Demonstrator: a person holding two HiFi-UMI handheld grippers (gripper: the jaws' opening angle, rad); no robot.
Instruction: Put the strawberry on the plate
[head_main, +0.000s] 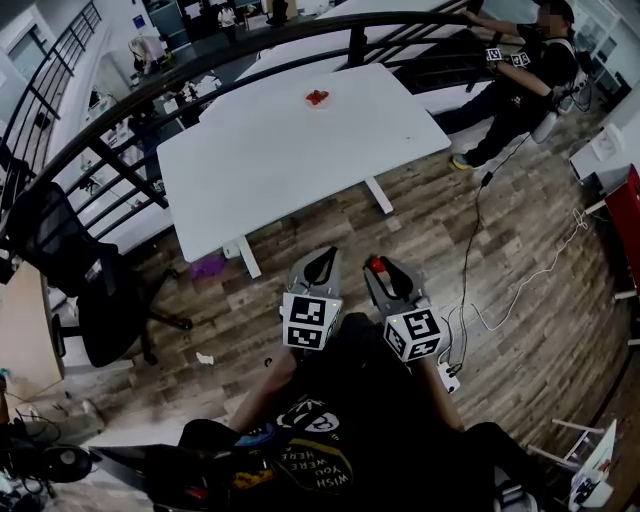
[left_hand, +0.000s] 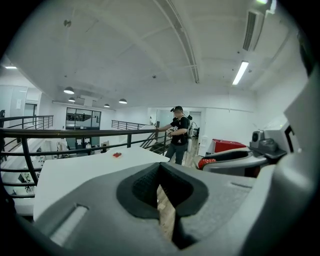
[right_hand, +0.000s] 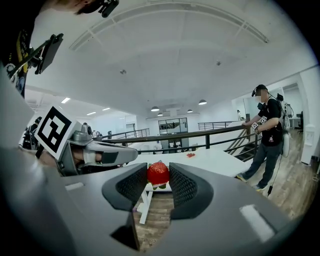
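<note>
My right gripper (right_hand: 158, 176) is shut on a red strawberry (right_hand: 158, 173), which sits between the dark pads near their tips. In the head view this gripper (head_main: 381, 268) hangs over the wooden floor, well short of the white table (head_main: 280, 160), with the strawberry (head_main: 377, 264) showing red at its tip. Far across the table lies a small white plate (head_main: 317, 97) with red fruit on it. The same red fruit (right_hand: 190, 155) shows small beyond the jaws. My left gripper (head_main: 318, 268) is beside the right one, its jaws (left_hand: 159, 167) shut with nothing in them.
A black railing (head_main: 200, 60) curves behind the table. A person (head_main: 520, 70) stands by it at the far right. An office chair (head_main: 90, 290) is to the left, and a cable with a power strip (head_main: 450, 375) lies on the floor to the right, near a red cabinet (head_main: 630, 220).
</note>
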